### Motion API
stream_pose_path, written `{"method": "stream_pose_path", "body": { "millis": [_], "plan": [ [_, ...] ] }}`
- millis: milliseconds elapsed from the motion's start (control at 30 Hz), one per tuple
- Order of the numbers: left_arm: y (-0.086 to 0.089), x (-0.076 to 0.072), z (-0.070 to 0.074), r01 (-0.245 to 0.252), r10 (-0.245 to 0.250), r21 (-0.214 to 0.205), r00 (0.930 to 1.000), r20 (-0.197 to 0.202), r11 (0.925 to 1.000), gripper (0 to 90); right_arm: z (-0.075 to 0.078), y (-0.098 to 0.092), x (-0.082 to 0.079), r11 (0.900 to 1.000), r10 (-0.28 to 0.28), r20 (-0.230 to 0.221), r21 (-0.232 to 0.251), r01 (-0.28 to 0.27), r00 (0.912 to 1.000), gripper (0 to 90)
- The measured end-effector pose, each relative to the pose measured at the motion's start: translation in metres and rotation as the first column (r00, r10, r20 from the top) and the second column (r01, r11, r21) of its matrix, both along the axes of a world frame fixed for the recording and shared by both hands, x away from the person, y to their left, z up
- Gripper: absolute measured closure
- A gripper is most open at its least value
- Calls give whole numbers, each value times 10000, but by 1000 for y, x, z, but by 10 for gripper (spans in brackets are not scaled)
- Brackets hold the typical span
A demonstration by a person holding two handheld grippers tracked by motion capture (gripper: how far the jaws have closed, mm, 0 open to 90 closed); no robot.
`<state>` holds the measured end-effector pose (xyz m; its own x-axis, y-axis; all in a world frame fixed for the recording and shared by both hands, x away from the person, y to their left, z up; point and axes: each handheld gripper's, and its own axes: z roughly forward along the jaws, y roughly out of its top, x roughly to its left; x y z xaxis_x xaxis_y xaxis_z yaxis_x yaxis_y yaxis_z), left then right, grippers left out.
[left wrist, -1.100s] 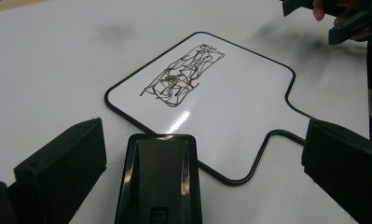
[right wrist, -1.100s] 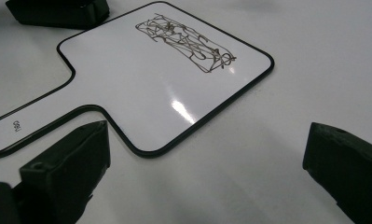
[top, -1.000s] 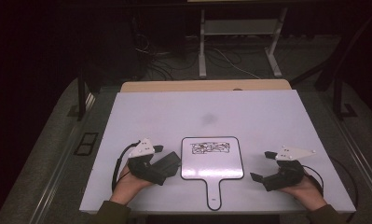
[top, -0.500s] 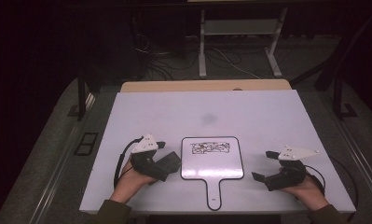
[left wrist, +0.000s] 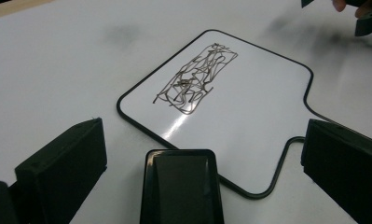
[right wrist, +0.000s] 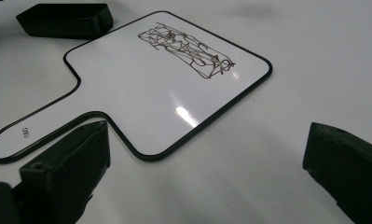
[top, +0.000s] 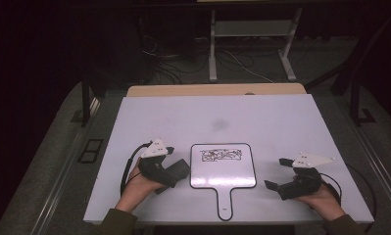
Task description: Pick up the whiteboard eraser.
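**Eraser approach: left gripper closing on the block beside the scribbled board**

Movement since the earlier frames: left gripper has edged toward the board's left rim; right gripper and board lie as before.

High view. One table (top: 281, 122), white-topped. One paddle-shaped whiteboard (top: 223, 171) at 6 o'clock of the tabletop, handle toward the person, one black scribble (top: 221, 155) on its upper part. One left gripper (top: 176, 169) at the board's 9 o'clock; one right gripper (top: 277, 174) at its 3 o'clock, well apart from the rim.

Left gripper view. One black eraser block (left wrist: 181, 186) between the jaws, which stand wide and clear of it on both sides; it lies just beside the board's edge, scribble at its 12 o'clock.

Right gripper view. Jaws wide, nothing between them; board at 11 o'clock, eraser beyond at 10 o'clock.

Step judged: taking up the eraser, grasp not yet made. Next move calls for closing squarely on the block's flanks, then lifting it to the scribble.
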<state>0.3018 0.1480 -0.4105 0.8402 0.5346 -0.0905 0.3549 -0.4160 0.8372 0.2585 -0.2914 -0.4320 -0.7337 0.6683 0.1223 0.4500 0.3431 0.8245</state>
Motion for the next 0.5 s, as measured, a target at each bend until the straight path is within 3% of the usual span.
{"method": "stream_pose_path", "body": {
  "millis": [500],
  "plan": [
    [2, 4, -6, -321, 351, 1016, 9990, -278, 9943, 6, -1, 0, 1, 10000, -14, 15, 5, 14, 10000, 0]
  ]
}}
